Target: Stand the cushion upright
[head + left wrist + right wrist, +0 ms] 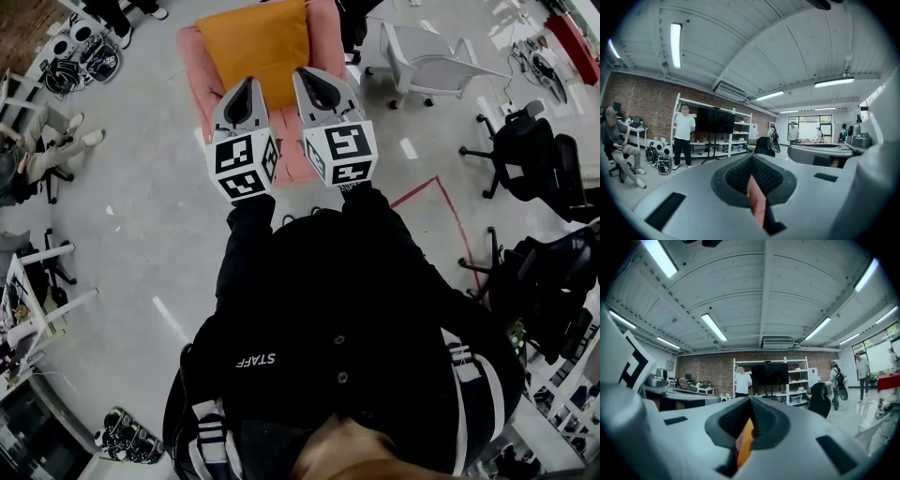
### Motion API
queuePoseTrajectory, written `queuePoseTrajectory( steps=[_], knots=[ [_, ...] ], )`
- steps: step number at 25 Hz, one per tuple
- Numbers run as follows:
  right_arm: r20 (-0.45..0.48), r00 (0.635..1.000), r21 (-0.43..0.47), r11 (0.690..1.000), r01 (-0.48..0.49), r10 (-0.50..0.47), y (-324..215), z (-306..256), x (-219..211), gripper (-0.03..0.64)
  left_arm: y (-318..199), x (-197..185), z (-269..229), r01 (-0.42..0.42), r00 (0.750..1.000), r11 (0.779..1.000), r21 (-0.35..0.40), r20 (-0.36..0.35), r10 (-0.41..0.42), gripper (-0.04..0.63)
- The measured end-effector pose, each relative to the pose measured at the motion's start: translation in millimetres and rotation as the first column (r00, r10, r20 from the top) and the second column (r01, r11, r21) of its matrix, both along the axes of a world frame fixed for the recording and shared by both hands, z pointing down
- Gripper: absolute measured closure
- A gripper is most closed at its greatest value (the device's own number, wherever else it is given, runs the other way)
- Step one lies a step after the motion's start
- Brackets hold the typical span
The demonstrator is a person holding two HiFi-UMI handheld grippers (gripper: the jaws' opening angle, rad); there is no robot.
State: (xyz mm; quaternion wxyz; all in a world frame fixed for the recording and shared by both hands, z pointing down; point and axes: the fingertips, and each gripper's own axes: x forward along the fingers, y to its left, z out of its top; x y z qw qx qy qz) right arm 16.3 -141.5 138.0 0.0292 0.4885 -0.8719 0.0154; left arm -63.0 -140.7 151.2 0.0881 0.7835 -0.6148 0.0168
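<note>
Left gripper (252, 82): jaws pressed together; its tip lies over the near edge of the cushion (258, 42). In its own view a pink sliver shows in the slit, and I cannot tell whether any fabric is nipped.
Right gripper (303, 73): jaws pressed together, just beside the left one and also at the cushion's near edge. An orange strip shows in its slit; a grip is unclear.
Cushion: orange, lying on the pink seat (195, 70), straight ahead of both grippers.
Beside the seat: a white chair (427, 61) to the right, red floor tape (441, 202) nearer.
Further right: black office chairs (530, 155).
Far: a person in a white shirt (684, 136) stands by the white shelving (736, 136), with a brick wall (642, 101) behind.
</note>
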Motion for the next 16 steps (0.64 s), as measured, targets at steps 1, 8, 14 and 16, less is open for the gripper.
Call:
queuePoseTrajectory(
  steps=[1,8,14,16],
  knots=[
    [0.0,1.0,-0.001,1.0,-0.001,0.001,-1,1,0,0.604,-1,-1,0,0.002,1.0,1.0,0.001,-0.002,-0.002,0.595],
    [-0.004,1.0,-0.002,1.0,-0.009,0.009,-8,2,3,0.604,-6,2,2,-0.004,1.0,1.0,0.001,-0.002,0.004,0.595],
    [-0.004,1.0,-0.001,1.0,-0.012,0.012,-12,3,5,0.604,-10,6,4,-0.007,1.0,1.0,-0.001,-0.002,0.007,0.595],
    [-0.004,1.0,0.001,1.0,-0.011,0.011,-15,3,4,0.604,-13,5,3,-0.006,1.0,1.0,0.001,-0.002,0.006,0.595]
  ],
)
